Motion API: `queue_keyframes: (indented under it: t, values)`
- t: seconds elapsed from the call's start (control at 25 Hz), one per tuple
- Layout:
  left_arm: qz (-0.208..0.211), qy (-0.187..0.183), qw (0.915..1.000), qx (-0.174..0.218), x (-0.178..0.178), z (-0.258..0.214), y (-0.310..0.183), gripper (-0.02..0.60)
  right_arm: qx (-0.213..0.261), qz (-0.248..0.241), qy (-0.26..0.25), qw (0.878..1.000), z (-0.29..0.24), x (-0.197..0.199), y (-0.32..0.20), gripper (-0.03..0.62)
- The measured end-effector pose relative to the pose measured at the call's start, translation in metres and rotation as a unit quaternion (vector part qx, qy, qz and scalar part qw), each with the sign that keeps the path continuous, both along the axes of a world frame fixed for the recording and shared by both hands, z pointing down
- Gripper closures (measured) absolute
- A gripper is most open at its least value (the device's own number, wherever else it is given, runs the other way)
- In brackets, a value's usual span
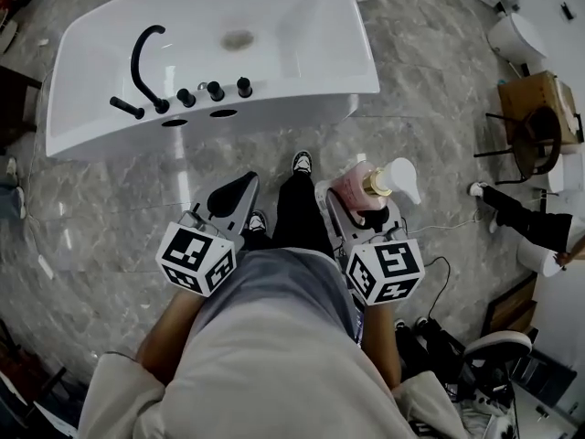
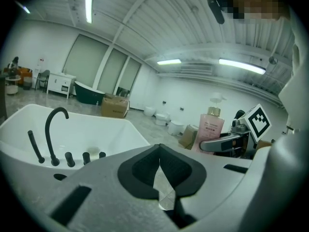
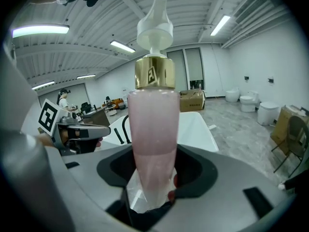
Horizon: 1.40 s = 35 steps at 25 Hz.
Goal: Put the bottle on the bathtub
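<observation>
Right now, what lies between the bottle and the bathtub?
Only bare grey floor separates the pump bottle and the bathtub, seen in the head view.

The head camera looks steeply down from above the person. It takes in the left gripper, the right gripper and, just ahead, the white bathtub on the marbled floor. The left gripper view rides low behind its own jaws and faces almost level across the tub, catching the right gripper and the pink bottle at its right. The right gripper view sits close behind that bottle, which fills its centre, with the left gripper at its left. All three views share the bathtub.
</observation>
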<state>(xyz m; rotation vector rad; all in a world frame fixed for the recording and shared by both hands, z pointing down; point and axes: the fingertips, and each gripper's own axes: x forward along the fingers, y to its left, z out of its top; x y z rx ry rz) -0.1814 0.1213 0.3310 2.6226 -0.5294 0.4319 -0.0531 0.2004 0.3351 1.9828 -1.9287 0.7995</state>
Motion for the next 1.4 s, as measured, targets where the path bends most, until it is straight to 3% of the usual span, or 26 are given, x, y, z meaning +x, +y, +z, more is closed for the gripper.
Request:
queue_keyframes:
  t: [0.48, 0.84, 1.12, 1.4]
  values:
    - [-0.043, -0.024, 0.9986, 0.016, 0.096, -0.004, -0.090, 0.577, 0.000, -0.053, -0.026, 0.998, 0.013, 0.102, -0.111, 0.375]
    - [-0.107, -0.026, 0.9939, 0.010, 0.142, 0.000, -0.147, 0.577, -0.013, -0.109, -0.031, 0.993, 0.028, 0.157, -0.178, 0.375]
    - [-0.150, -0.032, 0.9882, -0.001, 0.163, 0.012, -0.167, 0.578, -0.016, -0.155, -0.034, 0.987, 0.041, 0.177, -0.205, 0.375]
    - [-0.186, -0.052, 0.9810, -0.016, 0.161, 0.026, -0.167, 0.577, -0.025, -0.184, -0.044, 0.982, 0.060, 0.187, -0.219, 0.375]
